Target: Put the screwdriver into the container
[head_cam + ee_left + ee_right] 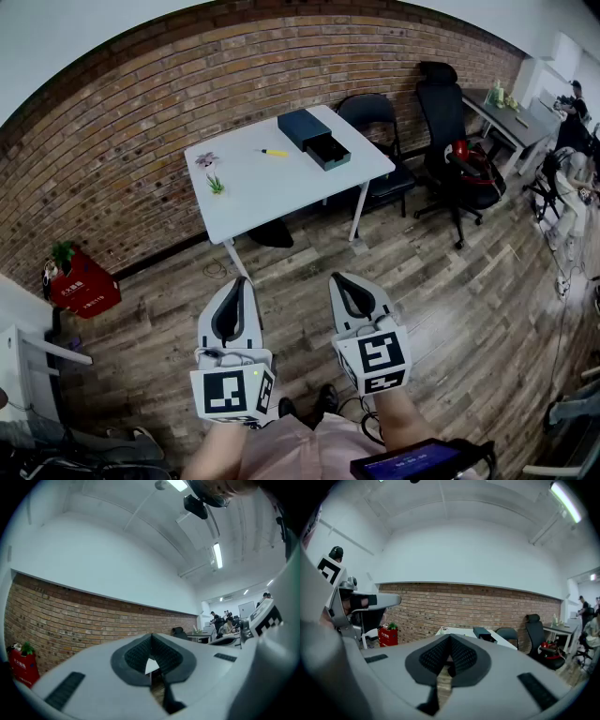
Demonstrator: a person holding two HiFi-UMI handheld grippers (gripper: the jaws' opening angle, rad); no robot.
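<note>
A small yellow-handled screwdriver (pixel 273 152) lies on the white table (pixel 281 183) near its far edge. Just right of it sits a dark blue-grey container (pixel 315 137) with its drawer pulled open toward the front. Both grippers hang over the wooden floor, well short of the table. My left gripper (pixel 236 292) is shut with nothing in it, and so is my right gripper (pixel 349 285). In the right gripper view the table (pixel 459 633) and container (pixel 484 634) show far off beyond the closed jaws. The left gripper view points at the wall and ceiling.
A small potted flower (pixel 212 172) stands on the table's left side. Black chairs (pixel 380 122) and an office chair (pixel 450 141) stand right of the table. A red crate (pixel 84 281) sits by the brick wall at left. A desk (pixel 506 112) and people are at the far right.
</note>
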